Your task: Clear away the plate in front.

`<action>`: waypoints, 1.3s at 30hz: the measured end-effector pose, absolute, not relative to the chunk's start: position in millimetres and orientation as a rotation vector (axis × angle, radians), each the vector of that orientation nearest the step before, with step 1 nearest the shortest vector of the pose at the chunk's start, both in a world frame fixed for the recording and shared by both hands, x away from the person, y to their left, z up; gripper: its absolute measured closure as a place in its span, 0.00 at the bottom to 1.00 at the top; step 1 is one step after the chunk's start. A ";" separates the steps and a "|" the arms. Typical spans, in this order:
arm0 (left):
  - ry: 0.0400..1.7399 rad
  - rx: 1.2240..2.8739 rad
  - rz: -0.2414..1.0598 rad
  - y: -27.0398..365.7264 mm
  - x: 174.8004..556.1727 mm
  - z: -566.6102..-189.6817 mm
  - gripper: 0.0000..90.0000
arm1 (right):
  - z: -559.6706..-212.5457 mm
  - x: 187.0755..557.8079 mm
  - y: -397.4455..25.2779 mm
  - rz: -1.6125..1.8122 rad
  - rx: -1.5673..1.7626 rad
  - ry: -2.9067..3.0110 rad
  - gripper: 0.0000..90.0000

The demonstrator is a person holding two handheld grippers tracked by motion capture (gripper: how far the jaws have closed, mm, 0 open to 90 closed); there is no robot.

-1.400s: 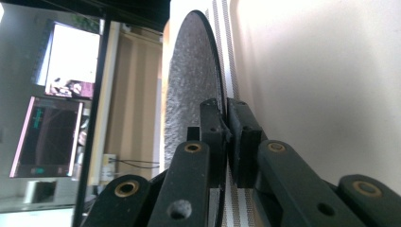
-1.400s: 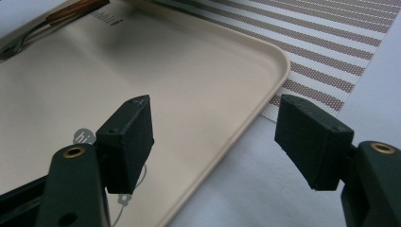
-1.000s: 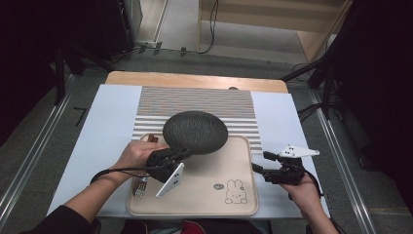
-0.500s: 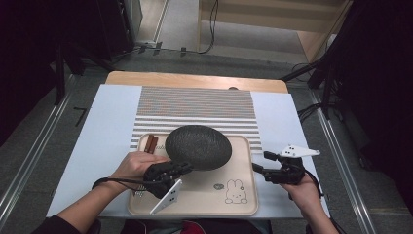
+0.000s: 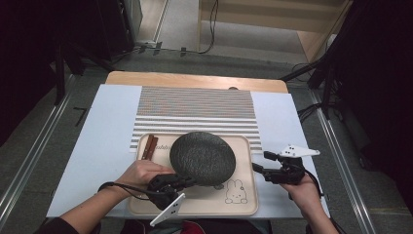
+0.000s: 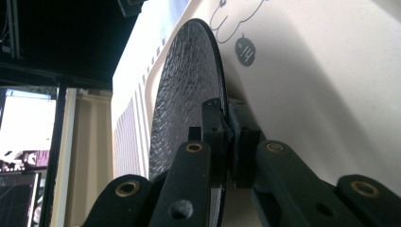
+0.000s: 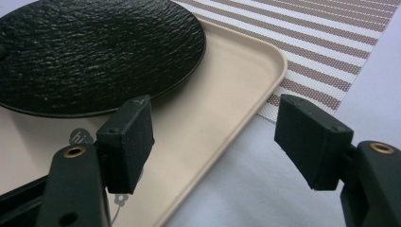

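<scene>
High view, round pebbled black plate (image 5: 202, 157), smooth beige tray (image 5: 243, 201)

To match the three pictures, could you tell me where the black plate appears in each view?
High view: black plate at centre, over the beige tray.
Left gripper view: edge-on at centre, its rim clamped by the left gripper.
Right gripper view: upper left.
Shared landmark: the tray's rabbit drawing.

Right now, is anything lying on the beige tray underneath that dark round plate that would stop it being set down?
Nothing visible does. The left gripper clamps the black textured round plate over bare beige tray; the brown chopsticks lie off to its left.
</scene>
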State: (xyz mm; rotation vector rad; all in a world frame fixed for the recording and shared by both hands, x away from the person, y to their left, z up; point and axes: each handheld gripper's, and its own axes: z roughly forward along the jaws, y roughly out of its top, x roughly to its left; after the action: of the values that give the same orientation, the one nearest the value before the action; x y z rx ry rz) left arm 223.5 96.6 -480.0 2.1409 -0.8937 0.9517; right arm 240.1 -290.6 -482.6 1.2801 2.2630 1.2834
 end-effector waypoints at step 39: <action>-0.824 2.230 0.773 109.7 228.0 -491.6 0.60 | -482.6 239.9 -289.5 1.281 1.271 2.270 0.30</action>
State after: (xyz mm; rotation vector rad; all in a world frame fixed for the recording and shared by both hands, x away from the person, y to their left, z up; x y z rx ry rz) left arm 228.0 109.7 -491.6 2.2297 -0.8240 0.7733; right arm 239.9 -289.5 -482.6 1.2707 2.2705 1.2811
